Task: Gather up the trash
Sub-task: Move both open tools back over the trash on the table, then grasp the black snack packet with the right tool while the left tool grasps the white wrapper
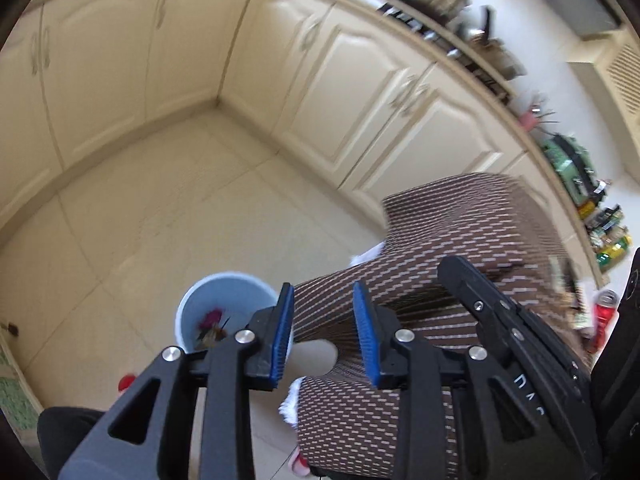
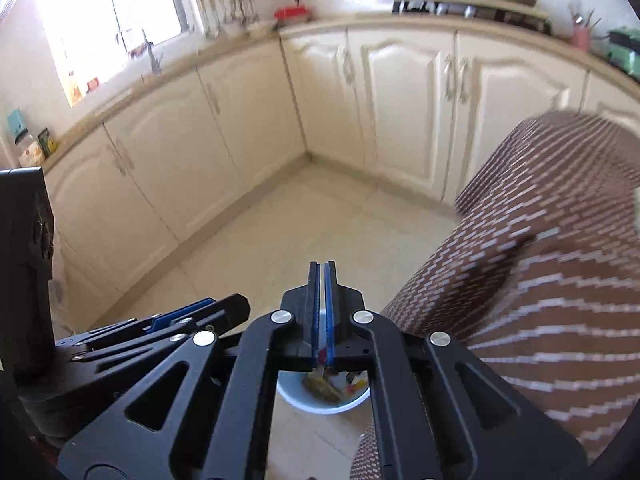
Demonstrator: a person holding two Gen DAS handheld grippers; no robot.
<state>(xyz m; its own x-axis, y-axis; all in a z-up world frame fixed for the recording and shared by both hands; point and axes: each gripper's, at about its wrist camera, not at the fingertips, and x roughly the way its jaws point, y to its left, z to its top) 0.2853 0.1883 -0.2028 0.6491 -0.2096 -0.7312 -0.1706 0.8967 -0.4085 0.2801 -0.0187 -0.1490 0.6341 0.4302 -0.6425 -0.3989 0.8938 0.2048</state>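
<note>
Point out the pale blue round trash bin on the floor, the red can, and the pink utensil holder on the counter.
Pale blue round trash bin (image 1: 200, 300): left wrist view, inner wall.
Red can (image 1: 604, 314): left wrist view, its side.
Pink utensil holder (image 2: 580, 38): right wrist view, its front.

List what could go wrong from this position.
1. The round pale blue bin stands on the floor right beside the person's brown patterned trouser leg; a step might knock it over and spill the wrappers inside.
2. A small red item lies on the cream tiled floor apart from the bin and could be missed.
</note>
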